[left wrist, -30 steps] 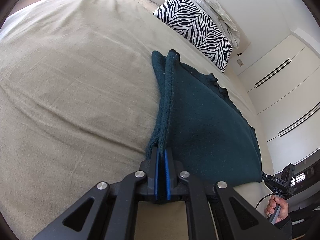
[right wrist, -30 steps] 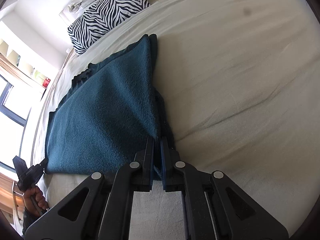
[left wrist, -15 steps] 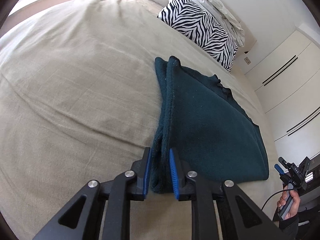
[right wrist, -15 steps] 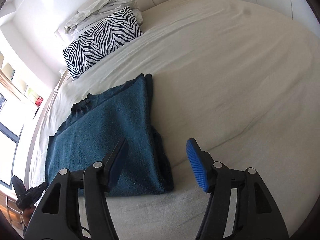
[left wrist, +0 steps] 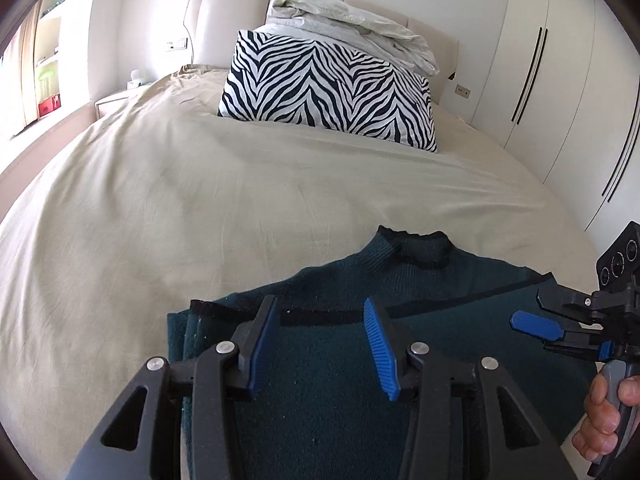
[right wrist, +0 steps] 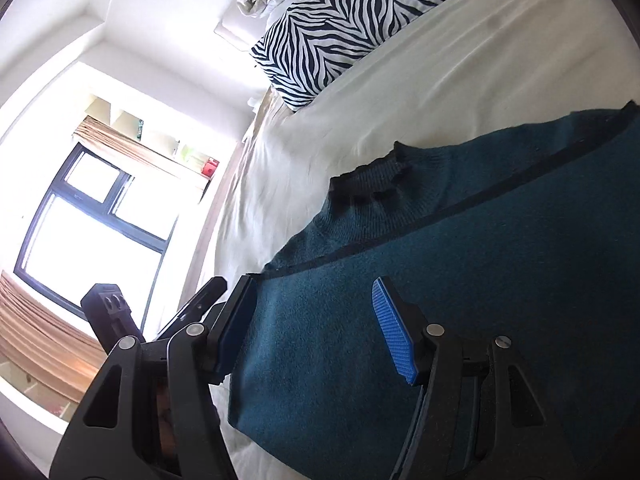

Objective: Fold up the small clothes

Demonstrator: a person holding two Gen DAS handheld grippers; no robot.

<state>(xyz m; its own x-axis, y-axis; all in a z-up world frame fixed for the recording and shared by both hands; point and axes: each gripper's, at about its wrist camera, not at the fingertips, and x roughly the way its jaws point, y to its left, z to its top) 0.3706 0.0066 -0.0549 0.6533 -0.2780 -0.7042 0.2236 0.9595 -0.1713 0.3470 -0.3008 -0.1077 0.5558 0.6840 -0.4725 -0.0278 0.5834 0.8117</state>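
A dark teal sweater [left wrist: 420,288] lies folded on the beige bed sheet [left wrist: 160,200], its collar [left wrist: 416,248] pointing toward the headboard. My left gripper [left wrist: 320,340] hovers over the sweater's left part. Its jaws are opening, and nothing is pinched between the blue pads [left wrist: 380,348]. In the left wrist view my right gripper [left wrist: 532,312] comes in from the right edge, held by a hand [left wrist: 604,412]. The right wrist view shows the right gripper [right wrist: 316,328] open above the sweater [right wrist: 460,264], gripping nothing.
A zebra-striped pillow [left wrist: 328,92] leans at the head of the bed under crumpled white bedding [left wrist: 348,24]. White wardrobe doors [left wrist: 560,100] stand to the right. A window [right wrist: 92,220] and a low ledge lie to the left. Bare sheet stretches beyond the sweater.
Both grippers have let go of the sweater's folded side edges and opened. They have pulled back and swung round to face the headboard. The sweater now lies flat.
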